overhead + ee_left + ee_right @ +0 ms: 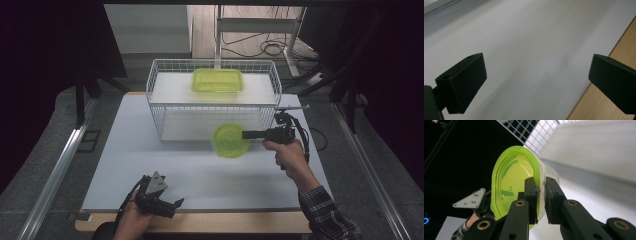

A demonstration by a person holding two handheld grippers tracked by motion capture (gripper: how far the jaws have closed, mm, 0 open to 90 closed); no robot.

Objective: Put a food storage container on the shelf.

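Right claw (pixel 541 192) clamps the green-lidded container's (pixel 514 182) rim; left claw (pixel 536 80) gapes.

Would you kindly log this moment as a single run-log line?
right gripper: shut on round green-lidded container, held by rim before wire basket | left gripper: open, idle near table edge | rectangular green-lidded container: in basket

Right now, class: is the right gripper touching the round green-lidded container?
Touching. In the right gripper view, the right gripper has its jaws clamped on the rim of the round green-lidded container, one on the lid side and one on the clear body.
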